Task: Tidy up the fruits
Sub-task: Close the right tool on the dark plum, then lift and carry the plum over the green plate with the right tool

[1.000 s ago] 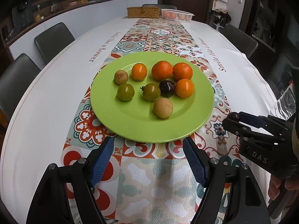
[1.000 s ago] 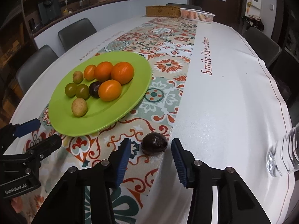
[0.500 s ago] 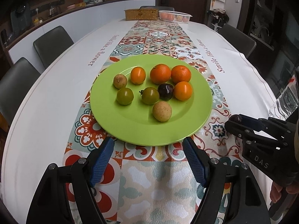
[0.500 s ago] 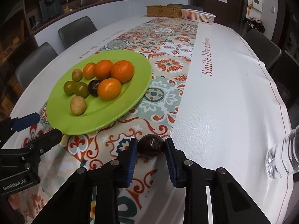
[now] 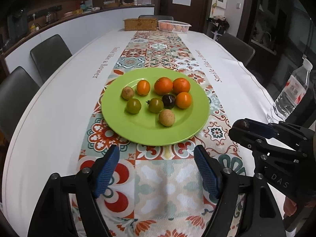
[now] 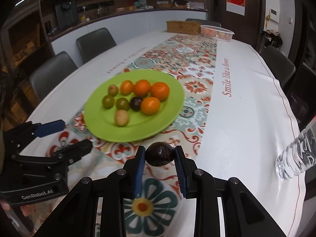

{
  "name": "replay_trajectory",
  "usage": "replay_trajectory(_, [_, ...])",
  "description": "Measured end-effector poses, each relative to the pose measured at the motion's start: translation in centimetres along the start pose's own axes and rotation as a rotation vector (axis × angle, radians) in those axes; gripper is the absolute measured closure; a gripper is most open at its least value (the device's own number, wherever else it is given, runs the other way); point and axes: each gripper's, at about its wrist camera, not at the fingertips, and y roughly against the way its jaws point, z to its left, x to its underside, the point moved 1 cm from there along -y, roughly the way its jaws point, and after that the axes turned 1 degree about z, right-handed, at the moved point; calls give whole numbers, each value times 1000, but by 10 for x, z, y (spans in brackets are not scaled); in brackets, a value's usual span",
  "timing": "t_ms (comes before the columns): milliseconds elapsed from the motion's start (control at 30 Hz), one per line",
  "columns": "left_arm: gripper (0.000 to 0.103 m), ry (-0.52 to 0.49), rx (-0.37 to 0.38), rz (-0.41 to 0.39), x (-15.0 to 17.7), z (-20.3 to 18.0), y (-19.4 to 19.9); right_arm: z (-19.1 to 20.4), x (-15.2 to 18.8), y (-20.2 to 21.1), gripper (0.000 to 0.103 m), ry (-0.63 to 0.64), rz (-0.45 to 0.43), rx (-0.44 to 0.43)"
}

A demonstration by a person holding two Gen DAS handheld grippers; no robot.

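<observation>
The right hand-held gripper [image 6: 160, 158] grasps a dark plum [image 6: 160, 154] between its blue pads, just off the near rim of the green plate [image 6: 169, 116] on the counter [image 6: 246, 106]. The left hand-held gripper [image 5: 157, 169] holds nothing, its jaws opening over the patterned runner [image 5: 164, 177] before the plate.

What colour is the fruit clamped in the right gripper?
Dark purple, almost black, and glossy: the held fruit shows best in the right wrist view.
</observation>
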Motion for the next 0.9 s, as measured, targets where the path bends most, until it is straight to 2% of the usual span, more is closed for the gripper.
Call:
replay_trajectory(400, [17,-18,-25,-61,-10,28,23,25,-18,8,72,10,-48,-8])
replay_trajectory(733, [14,-30,-50,-105,-29,59,16,46,-41,-12,72,28,-67,-1])
replay_trajectory(900, [14,-31,-54,-103,-38,73,5,53,-53,-29,72,21,-56,-19])
